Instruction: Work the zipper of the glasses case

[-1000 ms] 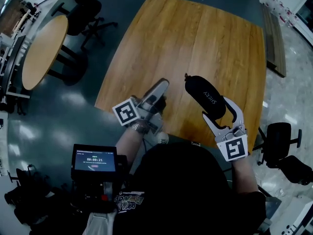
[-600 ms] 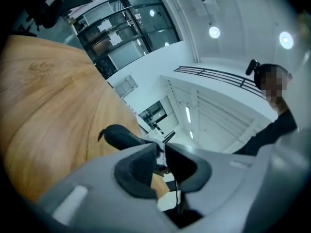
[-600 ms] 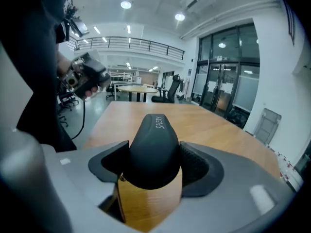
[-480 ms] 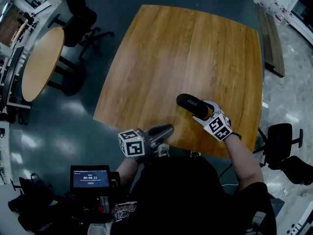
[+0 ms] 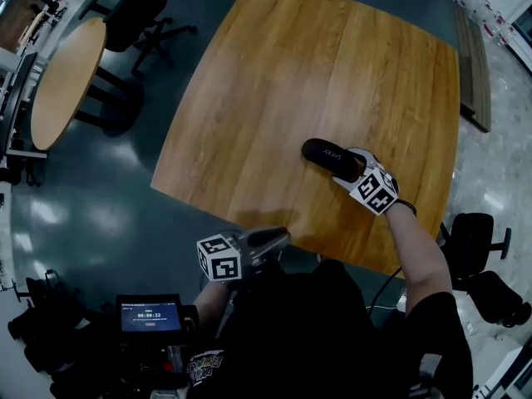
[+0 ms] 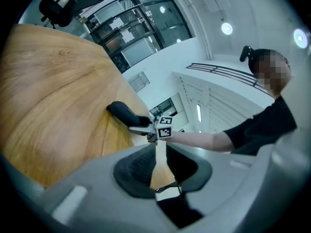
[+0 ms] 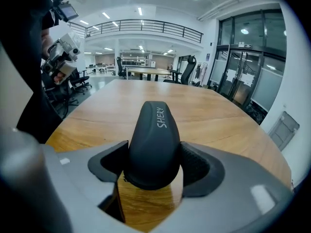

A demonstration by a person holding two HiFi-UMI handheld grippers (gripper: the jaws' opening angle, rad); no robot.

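A black glasses case printed SHERY lies on the wooden table near its front right part. My right gripper is shut on the near end of this case, with a pad pressing each side. The zipper pull does not show. My left gripper hangs off the table's front edge, close to my body. In the left gripper view my left gripper has a narrow gap with nothing in it, and its jaws are opening. That view also shows the case and the right gripper farther off.
A round wooden table stands on the floor at the left, with black office chairs behind it. Another black chair sits at the right. A small lit screen is at my lower left.
The left gripper drew back off the table toward my body and its jaws narrowed. The right gripper carried the case down and turned it across the table.
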